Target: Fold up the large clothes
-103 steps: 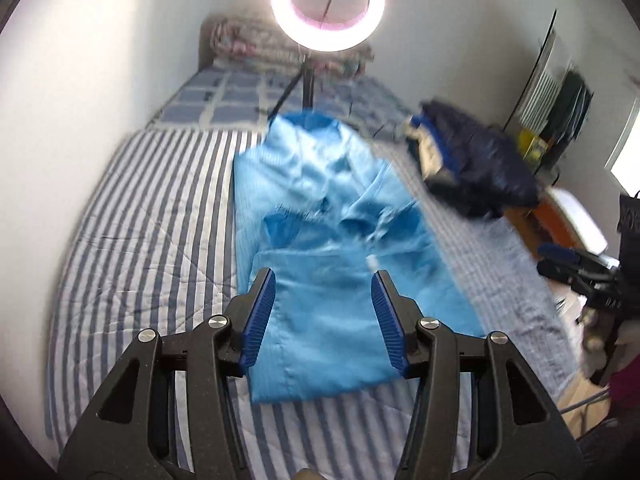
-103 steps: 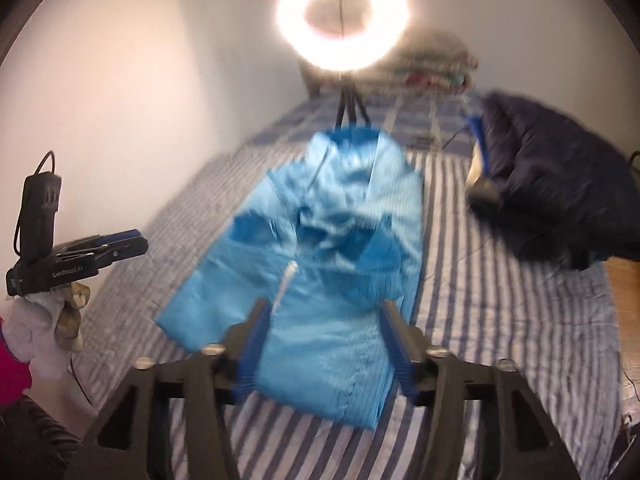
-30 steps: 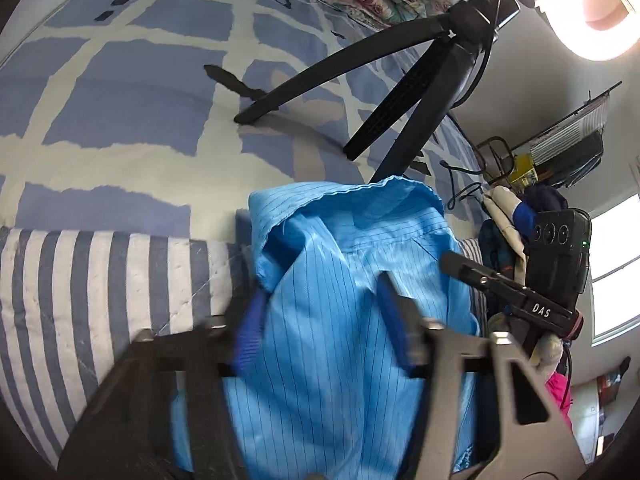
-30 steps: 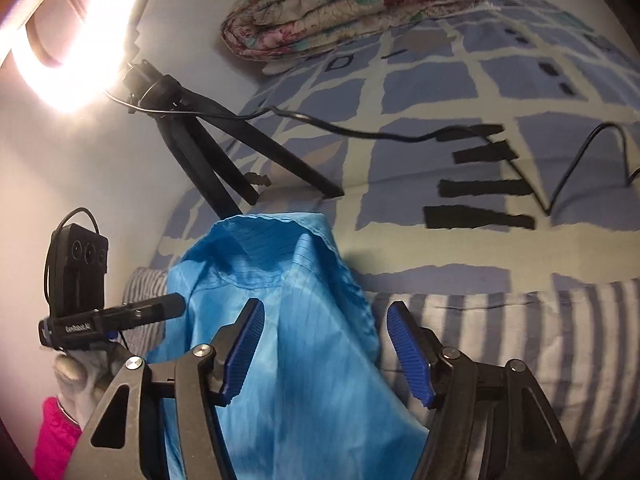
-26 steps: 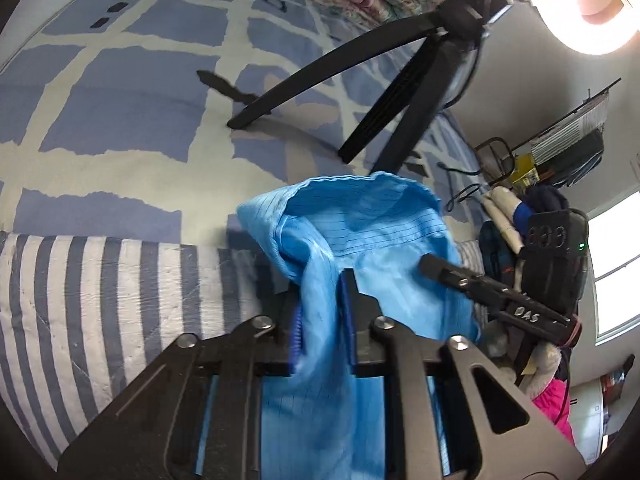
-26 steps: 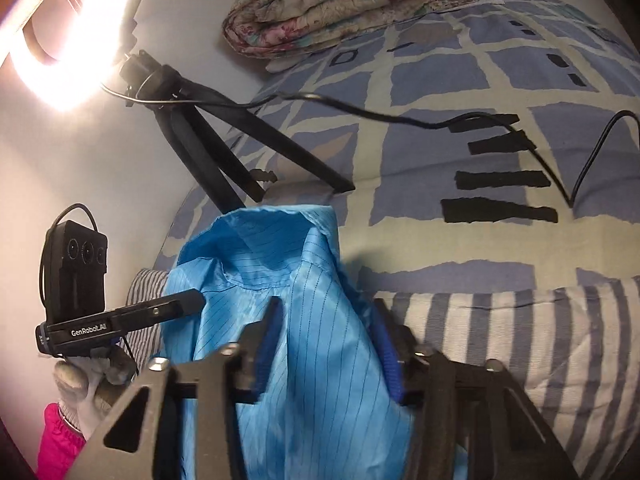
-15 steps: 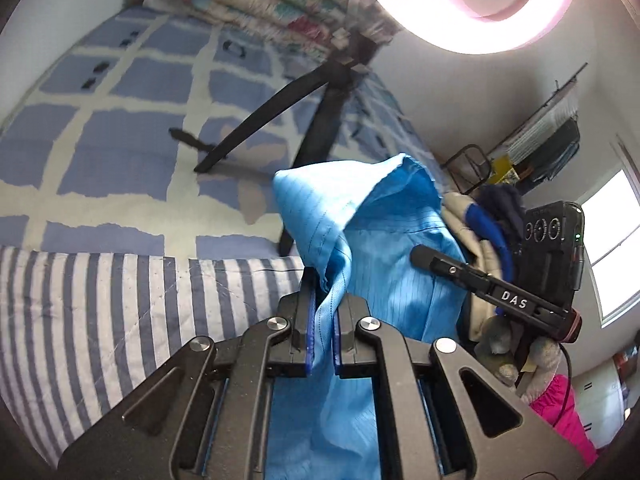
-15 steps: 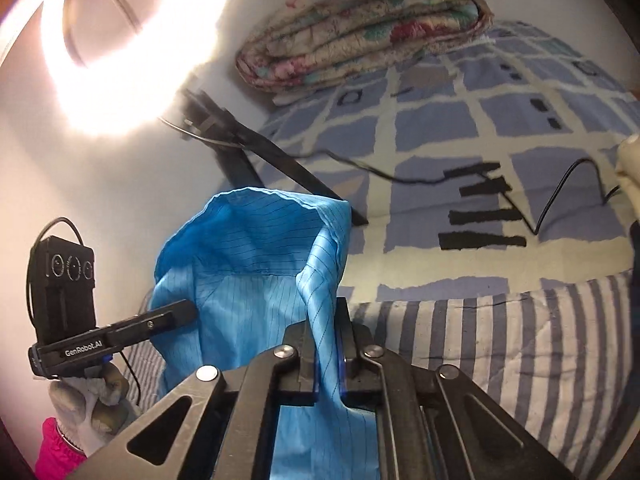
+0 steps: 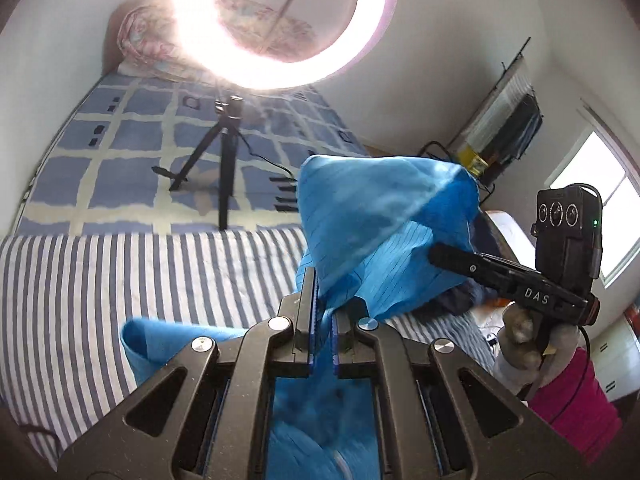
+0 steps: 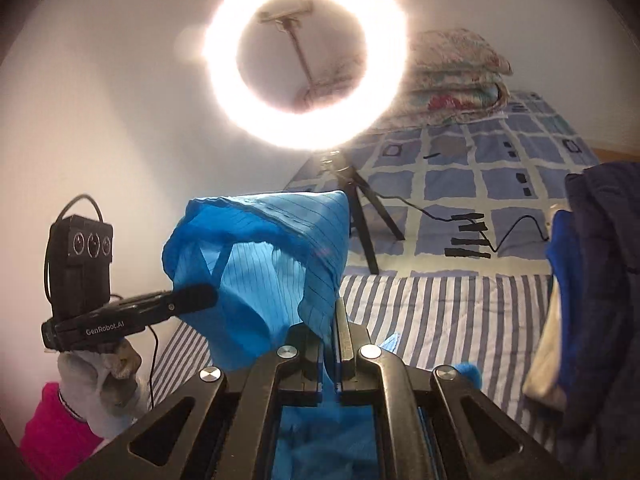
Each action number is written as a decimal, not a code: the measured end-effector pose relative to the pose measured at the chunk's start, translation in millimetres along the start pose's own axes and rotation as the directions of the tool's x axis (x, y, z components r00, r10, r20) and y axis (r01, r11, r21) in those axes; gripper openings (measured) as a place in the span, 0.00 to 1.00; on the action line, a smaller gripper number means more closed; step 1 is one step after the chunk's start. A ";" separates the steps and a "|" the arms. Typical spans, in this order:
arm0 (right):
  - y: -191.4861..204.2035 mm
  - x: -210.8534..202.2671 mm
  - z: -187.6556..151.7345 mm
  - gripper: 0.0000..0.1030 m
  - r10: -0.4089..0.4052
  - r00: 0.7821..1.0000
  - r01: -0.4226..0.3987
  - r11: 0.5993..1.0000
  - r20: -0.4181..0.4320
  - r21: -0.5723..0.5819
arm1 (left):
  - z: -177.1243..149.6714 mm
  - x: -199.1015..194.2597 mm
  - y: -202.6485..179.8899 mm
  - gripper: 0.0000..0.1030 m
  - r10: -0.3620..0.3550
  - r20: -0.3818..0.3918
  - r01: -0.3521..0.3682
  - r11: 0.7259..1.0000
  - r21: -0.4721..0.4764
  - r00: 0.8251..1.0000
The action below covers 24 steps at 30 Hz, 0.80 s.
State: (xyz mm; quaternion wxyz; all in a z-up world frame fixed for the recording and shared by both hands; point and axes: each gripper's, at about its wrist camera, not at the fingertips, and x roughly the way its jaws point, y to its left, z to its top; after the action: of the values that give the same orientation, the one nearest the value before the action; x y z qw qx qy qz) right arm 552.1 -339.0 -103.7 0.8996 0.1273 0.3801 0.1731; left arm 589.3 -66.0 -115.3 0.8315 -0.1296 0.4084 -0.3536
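Observation:
A bright blue pinstriped garment (image 9: 380, 232) hangs in the air above the striped bed (image 9: 120, 272), held up by its collar end. My left gripper (image 9: 324, 312) is shut on one side of that collar edge. My right gripper (image 10: 334, 340) is shut on the other side of the blue garment (image 10: 264, 264). Each wrist view shows the other gripper pinching the cloth: the right one (image 9: 436, 254) and the left one (image 10: 208, 292), both in gloved hands. The rest of the garment trails down under the jaws, out of sight.
A lit ring light (image 10: 308, 52) on a black tripod (image 9: 226, 160) stands at the head of the bed, with its cable (image 10: 440, 216) on the checked sheet. A folded floral quilt (image 10: 456, 68) lies by the wall. Dark clothes (image 10: 600, 280) are piled at the bed's right.
Both grippers closed on the collar end of the garment lying on the bed, then rose and pulled back, lifting it off the bed. The ring light now fills the upper view.

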 end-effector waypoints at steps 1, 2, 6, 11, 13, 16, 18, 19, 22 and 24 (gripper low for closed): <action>6.3 -12.5 -10.8 0.01 -0.016 1.000 0.016 1.000 -0.010 -0.013 | -8.4 -7.3 -7.0 0.02 -0.001 -0.007 0.001 1.000 -0.003 1.000; 9.4 -22.0 -20.5 0.01 -0.026 0.999 0.025 1.000 -0.021 -0.011 | -17.2 -13.8 -15.0 0.02 0.009 -0.016 -0.009 1.000 0.004 1.000; 20.6 -57.2 -57.6 0.01 -0.013 0.999 0.013 1.000 -0.039 0.004 | -54.2 -41.5 -39.8 0.02 0.012 -0.010 -0.011 0.999 0.034 1.000; 44.5 -87.0 -114.7 0.01 0.003 0.997 -0.005 1.000 -0.078 -0.028 | -117.6 -67.2 -50.4 0.02 0.006 -0.017 -0.006 1.000 0.008 1.000; 52.8 -92.9 -141.0 0.01 0.007 0.995 -0.012 0.999 -0.103 -0.049 | -143.7 -74.2 -51.8 0.02 0.006 -0.018 -0.006 1.000 -0.004 1.000; 62.0 -93.7 -181.8 0.01 0.003 0.988 -0.013 0.998 -0.151 -0.060 | -184.5 -77.1 -49.4 0.02 0.006 -0.041 -0.007 0.999 -0.035 0.999; 66.8 -93.6 -207.0 0.01 -0.002 0.985 -0.010 0.998 -0.173 -0.067 | -211.4 -74.1 -46.5 0.02 0.019 -0.064 -0.022 0.999 -0.039 0.998; 67.1 -92.4 -218.6 0.01 0.006 0.983 -0.017 0.998 -0.185 -0.058 | -222.5 -72.4 -44.4 0.02 0.025 -0.074 -0.028 0.999 -0.044 0.997; 69.2 -86.7 -249.0 0.01 -0.008 0.976 -0.004 0.999 -0.218 -0.054 | -257.1 -63.7 -33.9 0.02 0.029 -0.117 -0.040 0.995 -0.087 0.993; 71.3 -80.1 -264.9 0.01 -0.012 0.971 -0.001 0.999 -0.238 -0.054 | -272.9 -58.8 -29.5 0.02 0.044 -0.138 -0.058 0.993 -0.098 0.989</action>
State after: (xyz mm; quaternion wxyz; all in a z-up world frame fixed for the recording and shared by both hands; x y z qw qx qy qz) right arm 291.8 -281.2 -206.4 0.8511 0.0804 0.4808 0.1948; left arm 340.3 -26.3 -238.6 0.8028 -0.1371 0.4848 -0.3189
